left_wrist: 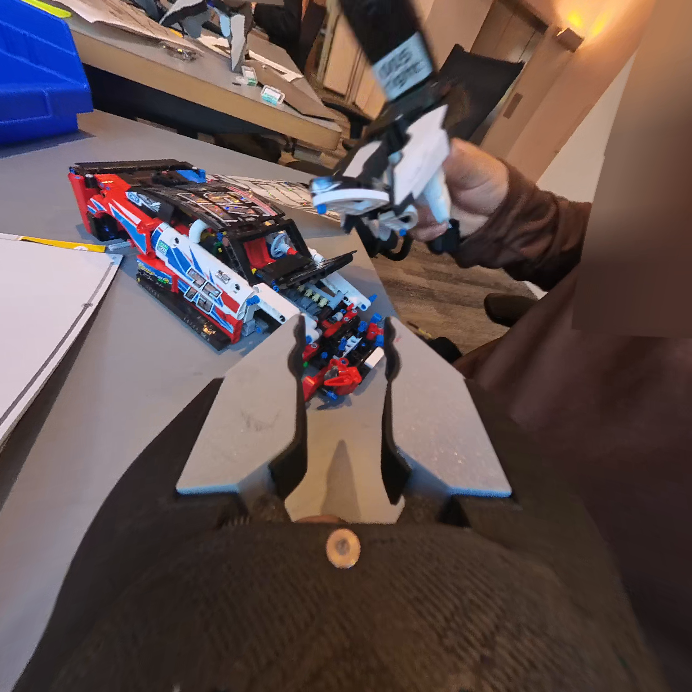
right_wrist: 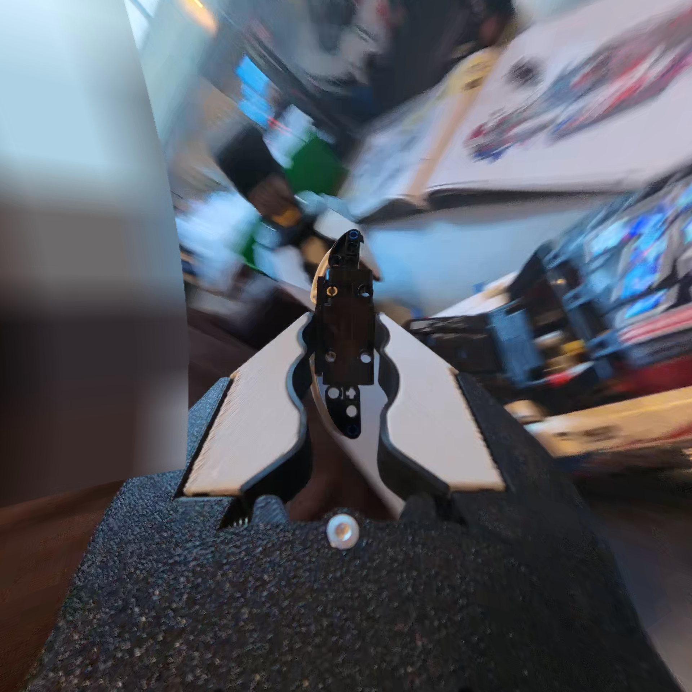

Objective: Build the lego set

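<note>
A red, white and blue lego race car (left_wrist: 194, 247) with a black roof lies on the grey table (left_wrist: 123, 393), its open front end pointing at me. My left gripper (left_wrist: 342, 337) is open and empty, its tips on either side of the car's nose; I cannot tell whether they touch it. My right gripper (right_wrist: 344, 322) is shut on a black and white lego subassembly (right_wrist: 344, 337). In the left wrist view that subassembly (left_wrist: 359, 198) is held in the air above and to the right of the car, with a hand (left_wrist: 475, 187) behind it. The right wrist view is motion-blurred.
A blue bin (left_wrist: 37, 67) stands at the far left. A white board (left_wrist: 45, 307) lies left of the car. An instruction sheet (left_wrist: 277, 187) lies behind the car. The table edge runs just right of the car's nose. A second cluttered table (left_wrist: 209, 82) stands behind. Across from one pair of fingers to the other is roughly 6 cm.
</note>
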Tool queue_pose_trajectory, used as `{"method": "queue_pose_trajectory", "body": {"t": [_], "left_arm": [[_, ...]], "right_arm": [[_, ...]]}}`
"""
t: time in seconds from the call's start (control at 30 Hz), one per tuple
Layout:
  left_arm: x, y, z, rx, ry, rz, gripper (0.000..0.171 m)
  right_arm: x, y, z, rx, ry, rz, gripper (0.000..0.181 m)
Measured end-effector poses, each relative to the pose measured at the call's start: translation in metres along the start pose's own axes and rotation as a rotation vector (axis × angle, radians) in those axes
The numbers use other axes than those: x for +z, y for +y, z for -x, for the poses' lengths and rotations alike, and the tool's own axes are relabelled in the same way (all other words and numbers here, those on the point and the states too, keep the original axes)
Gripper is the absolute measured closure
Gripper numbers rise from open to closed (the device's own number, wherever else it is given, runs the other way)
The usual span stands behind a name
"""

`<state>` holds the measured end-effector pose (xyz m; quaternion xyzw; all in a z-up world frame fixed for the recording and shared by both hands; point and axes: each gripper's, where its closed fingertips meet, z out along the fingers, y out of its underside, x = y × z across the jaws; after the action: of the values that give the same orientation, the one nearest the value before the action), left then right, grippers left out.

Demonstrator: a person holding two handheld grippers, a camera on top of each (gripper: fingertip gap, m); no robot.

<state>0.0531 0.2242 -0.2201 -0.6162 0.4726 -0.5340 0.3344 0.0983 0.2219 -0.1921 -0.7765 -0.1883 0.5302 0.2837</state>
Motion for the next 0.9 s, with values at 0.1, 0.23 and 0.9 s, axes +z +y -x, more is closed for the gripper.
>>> {"method": "queue_pose_trajectory", "body": {"t": [0.1,0.23,0.9], "left_arm": [[0.002,0.006,0.004,0.008,-0.017,0.027,0.132],[0.007,0.006,0.0,0.011,0.007,0.033,0.132],[0.002,0.002,0.02,-0.074,-0.047,-0.027,0.143]], "right_arm": [[0.011,0.011,0.004,-0.253,0.128,0.097,0.152],[0.022,0.034,-0.013,-0.455,0.282,0.242,0.151],[0.029,0.037,-0.016,-0.444,0.225,0.257,0.151]]}}
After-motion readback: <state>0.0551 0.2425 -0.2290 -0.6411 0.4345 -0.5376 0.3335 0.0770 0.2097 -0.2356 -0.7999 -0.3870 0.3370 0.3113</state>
